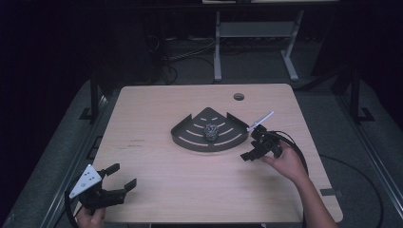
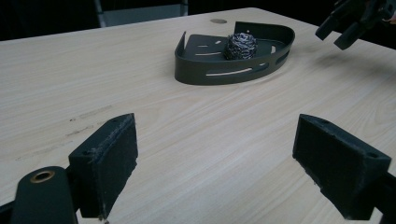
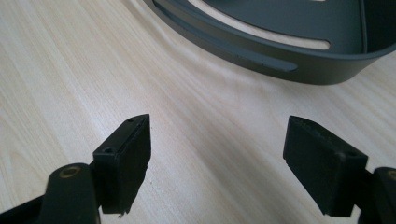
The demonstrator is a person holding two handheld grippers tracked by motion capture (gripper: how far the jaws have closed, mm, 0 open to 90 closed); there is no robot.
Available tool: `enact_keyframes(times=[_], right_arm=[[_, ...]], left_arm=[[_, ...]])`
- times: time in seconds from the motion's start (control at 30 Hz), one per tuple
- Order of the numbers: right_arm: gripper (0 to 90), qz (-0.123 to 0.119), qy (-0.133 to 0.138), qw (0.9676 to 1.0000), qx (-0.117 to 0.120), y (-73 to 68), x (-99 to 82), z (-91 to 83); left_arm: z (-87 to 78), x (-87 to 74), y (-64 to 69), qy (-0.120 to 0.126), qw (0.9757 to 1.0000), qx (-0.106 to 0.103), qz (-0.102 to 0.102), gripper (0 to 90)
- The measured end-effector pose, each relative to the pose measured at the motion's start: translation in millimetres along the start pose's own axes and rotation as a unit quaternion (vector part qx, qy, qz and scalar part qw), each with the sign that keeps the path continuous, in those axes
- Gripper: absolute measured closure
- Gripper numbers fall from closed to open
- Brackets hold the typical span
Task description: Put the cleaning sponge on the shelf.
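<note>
On the wooden table (image 1: pixel 157 185) sits a dark quarter-round corner shelf tray (image 1: pixel 190 137), curved front facing the person, corner pointing away. A steel wool scourer (image 1: pixel 211 131) rests inside it. The right gripper (image 1: pixel 251 153) hovers just beside its rim, jaws apart, empty. The left gripper (image 1: pixel 122 177) gapes wide, well apart.

Room: dark around my table (image 1: pixel 157 190), which alone is lit.
Light: from above, soft.
Shadows: faint, under my tray (image 1: pixel 190 142) and my right gripper (image 1: pixel 259 145).
Sharpness: close jaws slightly soft; high view grainy.
</note>
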State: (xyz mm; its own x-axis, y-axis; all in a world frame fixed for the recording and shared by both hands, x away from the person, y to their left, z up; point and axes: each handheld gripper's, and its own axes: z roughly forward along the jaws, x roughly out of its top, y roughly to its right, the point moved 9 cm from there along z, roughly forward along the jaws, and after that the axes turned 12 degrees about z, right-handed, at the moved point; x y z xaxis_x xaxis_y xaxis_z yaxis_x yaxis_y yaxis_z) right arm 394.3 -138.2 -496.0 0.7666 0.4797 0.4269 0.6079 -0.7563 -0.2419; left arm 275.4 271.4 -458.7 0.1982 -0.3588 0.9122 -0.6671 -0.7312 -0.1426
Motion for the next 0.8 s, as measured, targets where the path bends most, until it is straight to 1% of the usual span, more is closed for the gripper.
enact_keyframes(times=[0.17,0.47,0.63,0.8], right_arm=[[22.8,0.000,0.000,1.0000,0.002,0.1,-7.9,1.2],[22.8,0.007,0.005,0.9999,0.005,2.0,-23.5,3.9],[22.8,0.010,0.011,0.9999,0.007,1.9,-29.1,2.9],[22.8,0.011,0.012,0.9999,0.005,2.3,-36.5,1.8]], left_arm=[[0.6,-0.2,0.2,0.000,1.0000,0.000,-0.001,13.3],[1.4,-0.5,0.4,-0.001,1.0000,-0.001,-0.001,13.2],[1.7,-0.7,0.4,-0.003,1.0000,-0.001,0.001,13.2],[1.9,-1.0,1.0,-0.005,1.0000,-0.002,0.002,13.3]])
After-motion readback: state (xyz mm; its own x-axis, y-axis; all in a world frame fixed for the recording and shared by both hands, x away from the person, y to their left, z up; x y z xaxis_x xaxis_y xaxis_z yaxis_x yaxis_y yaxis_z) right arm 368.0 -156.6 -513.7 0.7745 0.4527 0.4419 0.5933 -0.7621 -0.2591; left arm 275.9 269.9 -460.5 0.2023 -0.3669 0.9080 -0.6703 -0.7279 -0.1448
